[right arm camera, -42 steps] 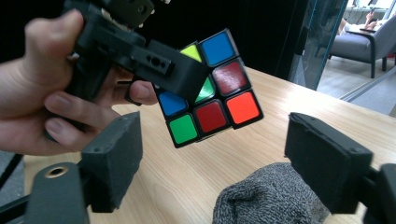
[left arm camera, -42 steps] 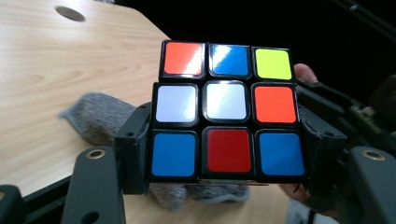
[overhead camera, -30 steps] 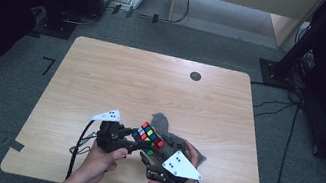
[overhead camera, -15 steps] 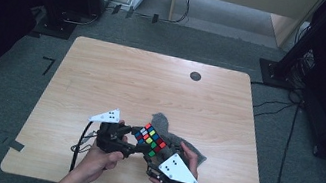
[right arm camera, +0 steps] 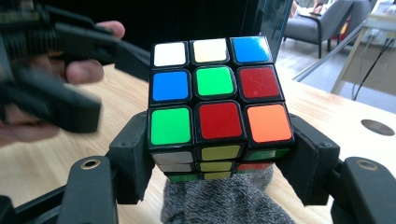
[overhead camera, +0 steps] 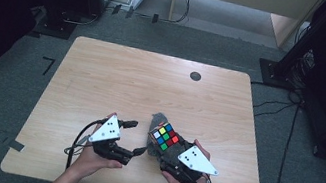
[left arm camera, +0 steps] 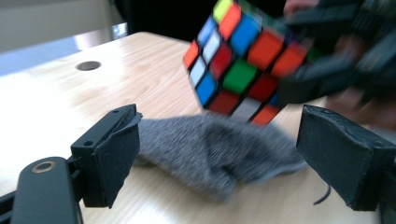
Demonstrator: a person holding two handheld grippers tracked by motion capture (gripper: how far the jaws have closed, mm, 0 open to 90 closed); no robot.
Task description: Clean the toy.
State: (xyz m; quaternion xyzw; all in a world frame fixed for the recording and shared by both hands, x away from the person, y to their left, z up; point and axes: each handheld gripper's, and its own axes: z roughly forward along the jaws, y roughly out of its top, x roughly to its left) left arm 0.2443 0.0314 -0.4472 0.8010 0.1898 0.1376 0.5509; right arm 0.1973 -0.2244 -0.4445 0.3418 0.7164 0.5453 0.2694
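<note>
— Where is the scrambled multicoloured puzzle cube [right arm camera: 218, 105]?
— Clamped in the right gripper [right arm camera: 219, 158], lifted just above the grey knitted cloth [left arm camera: 215, 149] near the table's near edge.
— The left gripper [left arm camera: 217, 156]?
— Its jaws have just been opening, nothing between them.

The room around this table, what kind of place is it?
Probably an office or lab room. A plain wooden table stands on grey carpet, cables trail across the floor, and dark stands flank the table. An armchair sits farther back.

One camera looks down from above; two ride close (sharing the cube [left arm camera: 243, 56]).
</note>
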